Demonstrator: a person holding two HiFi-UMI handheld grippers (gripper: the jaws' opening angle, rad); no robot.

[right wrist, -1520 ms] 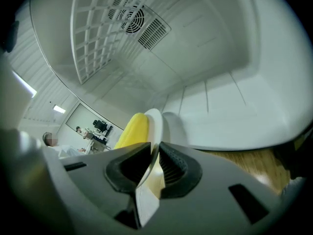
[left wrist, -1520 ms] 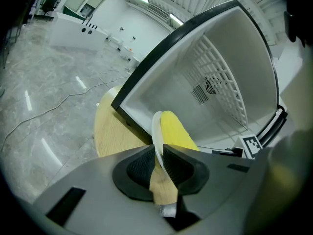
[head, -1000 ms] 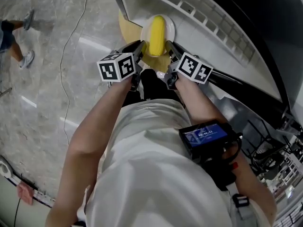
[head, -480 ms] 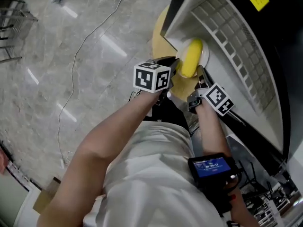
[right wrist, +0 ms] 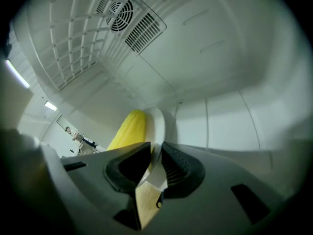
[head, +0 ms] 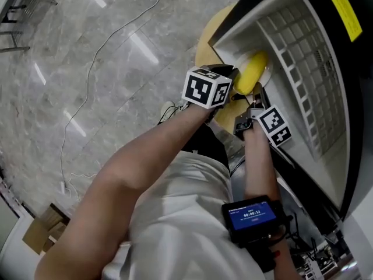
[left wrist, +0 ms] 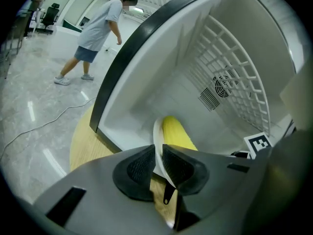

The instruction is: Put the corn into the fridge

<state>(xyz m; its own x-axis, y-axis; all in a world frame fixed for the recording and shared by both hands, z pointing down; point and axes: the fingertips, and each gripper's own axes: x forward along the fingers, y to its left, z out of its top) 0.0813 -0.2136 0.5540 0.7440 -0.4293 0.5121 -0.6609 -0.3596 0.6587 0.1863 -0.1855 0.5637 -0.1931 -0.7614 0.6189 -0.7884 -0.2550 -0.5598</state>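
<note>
mid-carry: left gripper (left wrist: 157, 164) and right gripper (right wrist: 153, 168) both pinch the plate (left wrist: 156, 137) rim, corn (head: 251, 72) on top. next, i'd set it level inside the fridge (head: 242, 39), upper right.

A blue screen (head: 252, 216) on the person's right forearm (head: 256, 159) is showing white timer-like digits too small to read surely, and the yellow label (head: 340, 6) on the fridge (head: 303, 57) is showing no legible print.
</note>
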